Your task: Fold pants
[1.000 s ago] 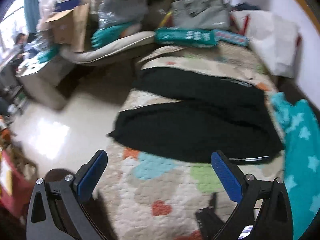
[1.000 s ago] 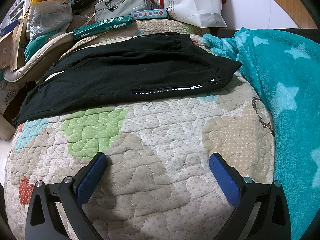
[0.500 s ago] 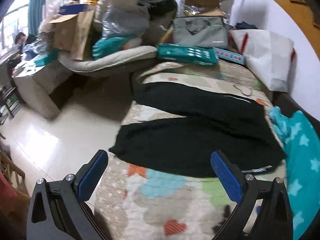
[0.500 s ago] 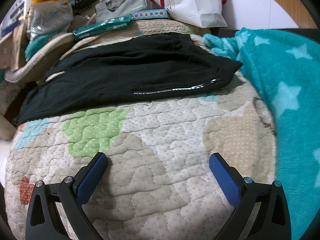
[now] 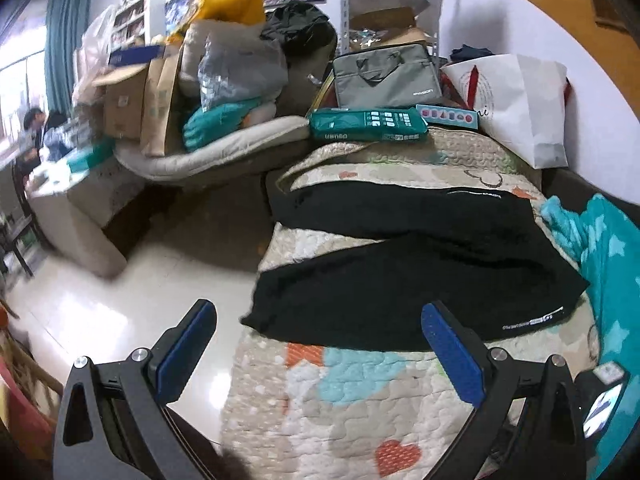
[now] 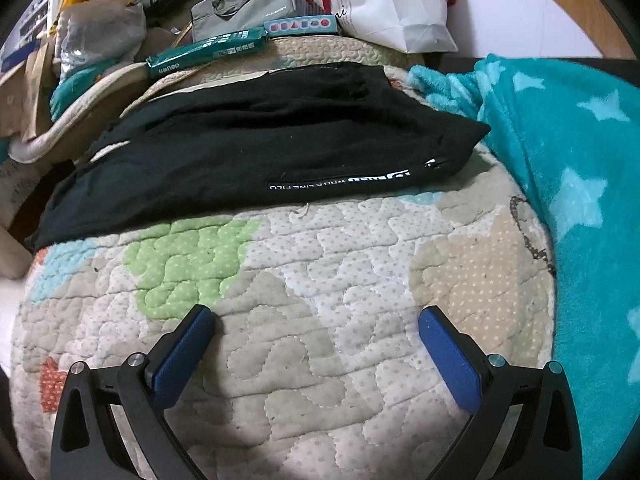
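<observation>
Pants [image 5: 416, 280] lie spread on the quilt [image 6: 304, 312] ahead of both released tongs, left tongs [image 5: 320, 344] and right tongs [image 6: 316, 344]; pinch hem and waistband together, probably.

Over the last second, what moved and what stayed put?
The left gripper drew back and tilted up, so the black pants sit lower in its view and more of the room shows. Nothing was gripped or released. The right gripper stays open over the quilt, and the pants lie spread as before.
</observation>
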A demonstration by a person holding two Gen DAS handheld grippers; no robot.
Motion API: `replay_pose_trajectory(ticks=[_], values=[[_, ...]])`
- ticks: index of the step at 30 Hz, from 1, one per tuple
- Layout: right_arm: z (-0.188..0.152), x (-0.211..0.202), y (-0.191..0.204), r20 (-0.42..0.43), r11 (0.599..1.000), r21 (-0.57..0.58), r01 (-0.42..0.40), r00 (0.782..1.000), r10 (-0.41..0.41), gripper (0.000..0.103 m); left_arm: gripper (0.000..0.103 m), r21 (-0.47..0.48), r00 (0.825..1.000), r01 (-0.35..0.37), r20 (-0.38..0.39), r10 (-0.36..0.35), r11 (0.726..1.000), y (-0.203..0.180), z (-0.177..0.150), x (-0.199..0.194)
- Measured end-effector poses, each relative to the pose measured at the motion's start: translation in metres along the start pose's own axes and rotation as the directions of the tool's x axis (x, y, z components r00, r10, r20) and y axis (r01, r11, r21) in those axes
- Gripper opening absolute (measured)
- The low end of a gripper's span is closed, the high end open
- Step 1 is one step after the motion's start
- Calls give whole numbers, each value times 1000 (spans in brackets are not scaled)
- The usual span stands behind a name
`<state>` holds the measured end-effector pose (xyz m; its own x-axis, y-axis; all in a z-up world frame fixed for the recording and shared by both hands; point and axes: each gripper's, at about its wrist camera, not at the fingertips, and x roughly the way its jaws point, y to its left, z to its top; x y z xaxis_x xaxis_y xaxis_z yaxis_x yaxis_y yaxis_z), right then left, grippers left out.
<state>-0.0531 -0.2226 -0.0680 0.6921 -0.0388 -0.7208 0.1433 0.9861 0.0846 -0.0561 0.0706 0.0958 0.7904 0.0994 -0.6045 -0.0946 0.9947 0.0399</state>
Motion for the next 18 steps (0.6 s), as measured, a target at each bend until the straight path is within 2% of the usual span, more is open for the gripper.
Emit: replay_pose_trajectory(ticks=[1,2,4,6,7,9,11,13,16,18], values=[[3,1,-3,-22,1000,-2,-23,999,23,103,103,7,1000,-3,9,3,1000,2,4,-5],[10,4,-7,-93,999,19,-45,995,47,103,103,-1,1000,4,18,-4,1000,8,10,-10],[28,14,-6,-262,999,2,-45,964,44,103,100,-28,1000,21,19,-21,999,18,22,-15],[41,17,-6,-359,998,0,-56,932,52,101,99,-58,999,52,11,-51,997,30,38,-15],[45,12,-9,-361,998,13,-55,931,56,86,98,-70,998,67,-4,-67,995,35,45,-12],[61,-6,-14,-328,998,22,-54,943,58,76,93,-112,995,91,-38,-96,990,51,58,0],[87,-27,-20,-262,991,65,-113,957,127,76,88,-129,988,117,-81,-128,985,63,69,17],[112,-41,-23,-196,984,87,-157,965,172,76,79,-134,977,149,-133,-167,980,75,84,41],[172,-58,-20,-74,974,37,-224,971,226,77,78,-175,968,161,-165,-190,971,95,105,81],[202,-55,-12,-48,966,-25,-258,965,256,77,78,-225,965,154,-175,-196,962,111,121,111]])
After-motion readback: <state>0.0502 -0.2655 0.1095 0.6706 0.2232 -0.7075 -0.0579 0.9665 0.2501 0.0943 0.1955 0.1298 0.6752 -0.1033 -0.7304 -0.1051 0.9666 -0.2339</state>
